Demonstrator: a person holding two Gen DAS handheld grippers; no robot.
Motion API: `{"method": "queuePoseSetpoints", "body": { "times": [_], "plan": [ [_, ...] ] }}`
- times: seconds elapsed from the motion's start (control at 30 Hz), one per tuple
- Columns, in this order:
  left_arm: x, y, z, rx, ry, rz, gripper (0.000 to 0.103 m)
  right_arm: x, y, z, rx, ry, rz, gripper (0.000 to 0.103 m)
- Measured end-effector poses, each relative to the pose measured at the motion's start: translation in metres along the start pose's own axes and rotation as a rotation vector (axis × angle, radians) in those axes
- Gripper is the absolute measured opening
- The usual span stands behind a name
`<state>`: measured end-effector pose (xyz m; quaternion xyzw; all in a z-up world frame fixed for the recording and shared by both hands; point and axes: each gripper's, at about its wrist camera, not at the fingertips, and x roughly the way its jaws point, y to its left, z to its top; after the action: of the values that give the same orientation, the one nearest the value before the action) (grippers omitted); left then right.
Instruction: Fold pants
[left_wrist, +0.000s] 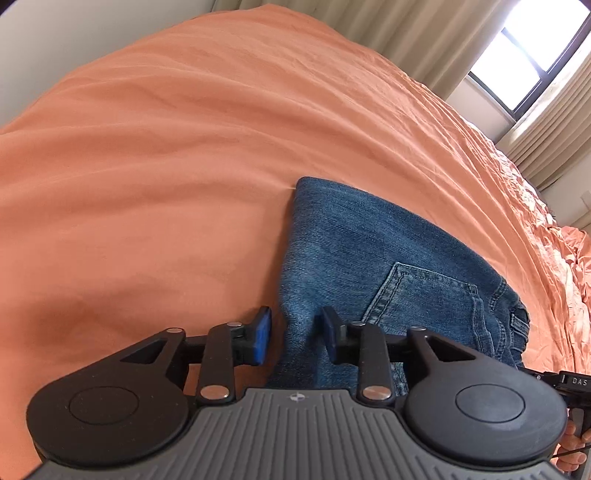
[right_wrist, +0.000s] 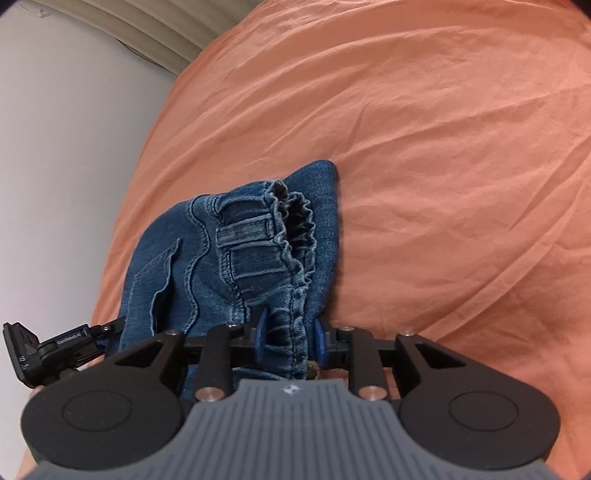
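Left gripper (left_wrist: 295, 338) is held low over the near left edge of the pants (left_wrist: 373, 280), jaws spread, one blue pad (left_wrist: 263, 336) over the bedsheet (left_wrist: 155, 177), the other over denim; nothing is pinched. Right gripper (right_wrist: 290, 338) is seen with jaws straddling the waistband (right_wrist: 284, 266) seam, denim between the pads; whether it is actually clamped cannot be told. Pants (right_wrist: 207, 269) are lain folded on the orange bedsheet (right_wrist: 443, 155), back pocket (left_wrist: 424, 302) up. Curtains (left_wrist: 436, 40) and window (left_wrist: 535, 55) are seen far right.
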<state>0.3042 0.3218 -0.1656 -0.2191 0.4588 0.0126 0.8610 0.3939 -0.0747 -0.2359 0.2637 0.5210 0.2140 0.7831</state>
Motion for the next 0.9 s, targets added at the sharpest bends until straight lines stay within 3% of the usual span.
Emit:
{"method": "queuePoseSetpoints", "body": {
  "times": [0.1,0.17,0.3,0.5,0.67,0.8,0.9],
  "plan": [
    [-0.023,0.004,-0.007,0.053,0.017,-0.034,0.036,0.004,0.017,0.007,-0.023,-0.008,-0.03,0.027],
    [-0.038,0.005,-0.02,0.11,0.037,-0.044,0.036,0.001,0.02,0.005,-0.035,-0.019,-0.058,0.036],
    [-0.05,0.01,-0.047,0.15,0.081,0.02,0.041,0.0,0.027,0.001,-0.054,-0.037,-0.109,0.04],
    [-0.07,0.018,-0.058,0.11,0.089,0.116,0.036,-0.036,0.055,-0.01,-0.188,-0.077,-0.21,0.045],
    [-0.135,-0.003,-0.051,0.203,-0.022,0.151,0.036,-0.095,0.093,-0.025,-0.337,-0.176,-0.209,0.053],
    [-0.197,-0.033,-0.05,0.306,-0.126,0.187,0.05,-0.145,0.132,-0.054,-0.465,-0.258,-0.199,0.056],
    [-0.243,-0.057,-0.061,0.398,-0.227,0.227,0.06,-0.18,0.151,-0.082,-0.531,-0.327,-0.174,0.07]
  ]
}}
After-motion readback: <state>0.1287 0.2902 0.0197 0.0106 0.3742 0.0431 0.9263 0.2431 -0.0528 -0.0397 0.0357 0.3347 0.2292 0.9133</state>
